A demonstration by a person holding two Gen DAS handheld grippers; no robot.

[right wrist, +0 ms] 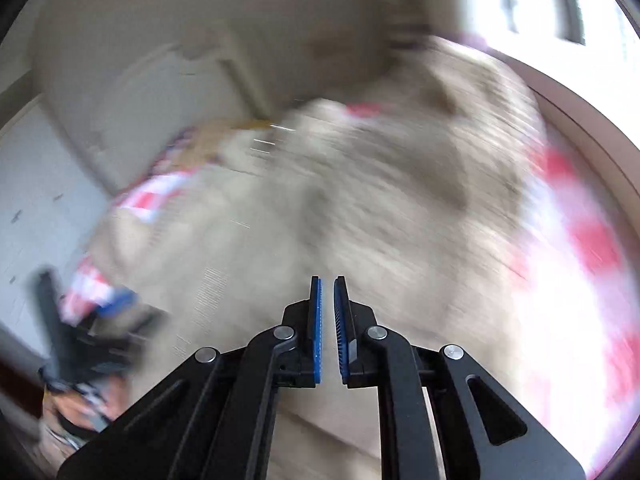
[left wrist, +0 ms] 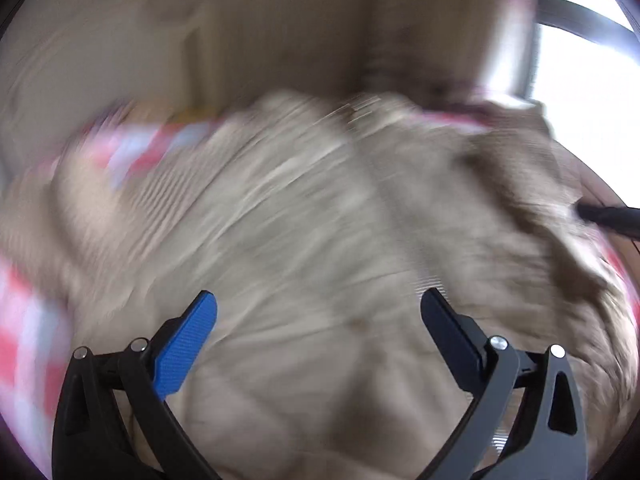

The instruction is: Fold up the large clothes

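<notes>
Both views are heavily motion-blurred, so cloth detail is unreliable.

Left claw: jaws spread wide, nothing between the pads, hanging above the beige garment. Right claw: pads nearly together with a thin gap showing; no cloth visible between them in its own view, so probably empty, though the blur leaves that uncertain.

The garment lies spread and rumpled over a red-and-white checked cover, which shows at the 9 o'clock and 3 o'clock margins of the left view and at 3 o'clock and 9 o'clock in the right view. In the left view the cloth fills everything from the claw out to 12 o'clock; a raised, bunched part sits toward 2 o'clock, where a dark finger tip, likely of the right claw, comes in from the 3 o'clock edge. In the right view the cloth runs ahead from the pads to 12 o'clock, and the left claw appears at 8 o'clock.

Judgement: step in hand is a reach for a fresh hold before a fold. To do it well: slow down, pick an edge or corner rather than mid-panel, take one layer only, close fully before lifting, and keep both holds level so the fold line runs straight.
</notes>
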